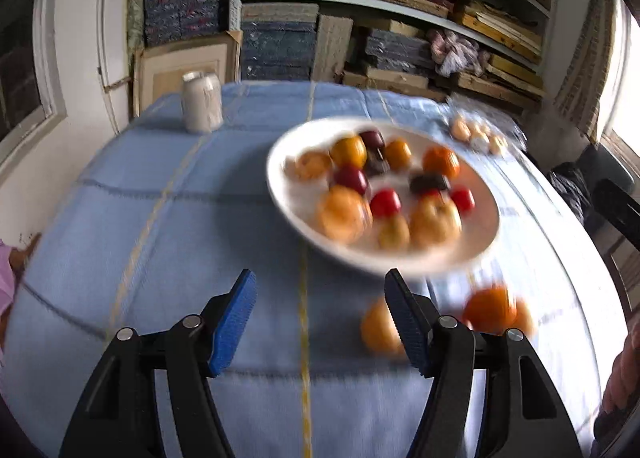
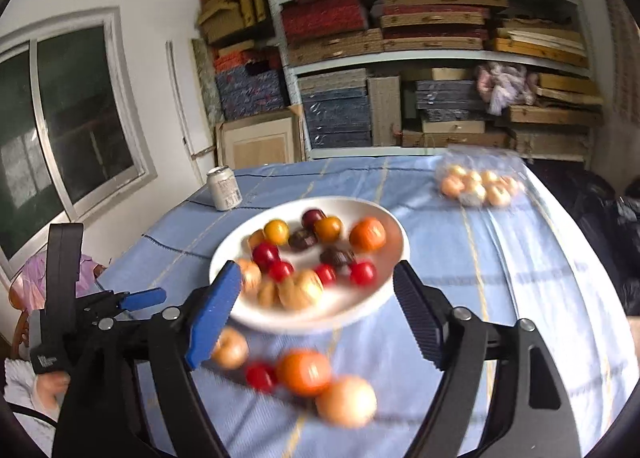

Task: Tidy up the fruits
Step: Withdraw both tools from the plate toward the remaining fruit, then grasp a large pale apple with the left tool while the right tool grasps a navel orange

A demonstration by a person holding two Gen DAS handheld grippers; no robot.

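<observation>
A white plate [image 1: 280, 185] [image 2: 396, 230] on the blue checked tablecloth holds several small fruits: orange, yellow, red and dark purple ones. In the left wrist view my left gripper [image 1: 320, 278] is open over bare cloth just before the plate, with nothing between its blue pads. An orange [image 1: 380, 330] lies by its right finger and another orange [image 1: 490, 310] lies further right. In the right wrist view my right gripper [image 2: 318, 270] is open, empty, at the plate's near rim. Below it lie a yellowish fruit [image 2: 230, 348], a red fruit [image 2: 260, 376], an orange [image 2: 304, 372] and a pale orange fruit [image 2: 346, 400].
A drink can [image 1: 202, 101] [image 2: 224, 187] stands at the far left of the table. A clear bag of small fruits [image 1: 476, 133] [image 2: 480, 181] lies at the far right. Shelves of stacked boxes fill the back wall. The left gripper's blue finger [image 2: 144, 298] shows at the left.
</observation>
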